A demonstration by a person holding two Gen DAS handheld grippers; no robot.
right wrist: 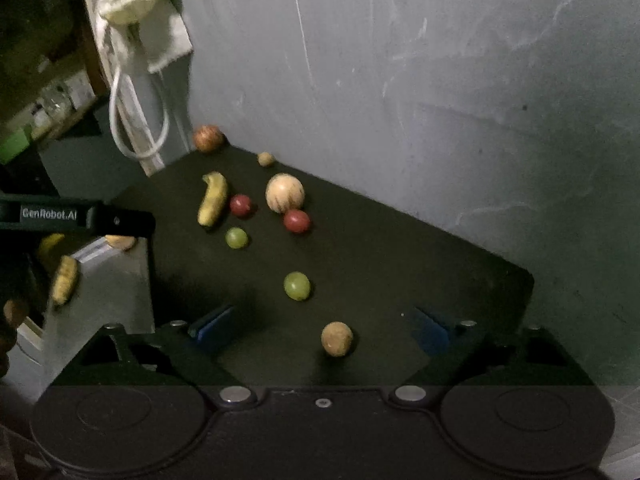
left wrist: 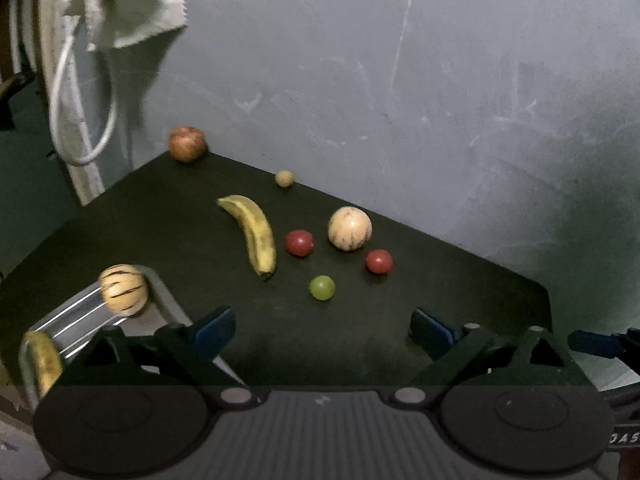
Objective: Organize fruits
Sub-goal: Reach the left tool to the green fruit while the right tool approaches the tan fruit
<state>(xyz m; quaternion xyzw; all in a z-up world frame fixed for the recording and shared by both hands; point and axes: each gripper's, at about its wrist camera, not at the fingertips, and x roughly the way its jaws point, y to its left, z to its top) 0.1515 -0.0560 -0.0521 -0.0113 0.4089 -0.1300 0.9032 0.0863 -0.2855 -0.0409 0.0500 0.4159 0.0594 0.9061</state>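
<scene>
1. We see the banana [left wrist: 253,233] lying on the table [left wrist: 160,216], left of the two tomatoes [left wrist: 299,243] and the round melon [left wrist: 349,228]
2. The grape [left wrist: 322,287] sits in front of them, nearer our left gripper [left wrist: 322,326]
3. Behind, the apple [left wrist: 187,143] rests at the table's far corner by the wall [left wrist: 400,80]
4. A tray [left wrist: 160,300] at the left edge holds a striped melon [left wrist: 123,290]
5. A small round fruit [right wrist: 337,338] lies between our right gripper's [right wrist: 320,326] fingers, touching neither
</scene>
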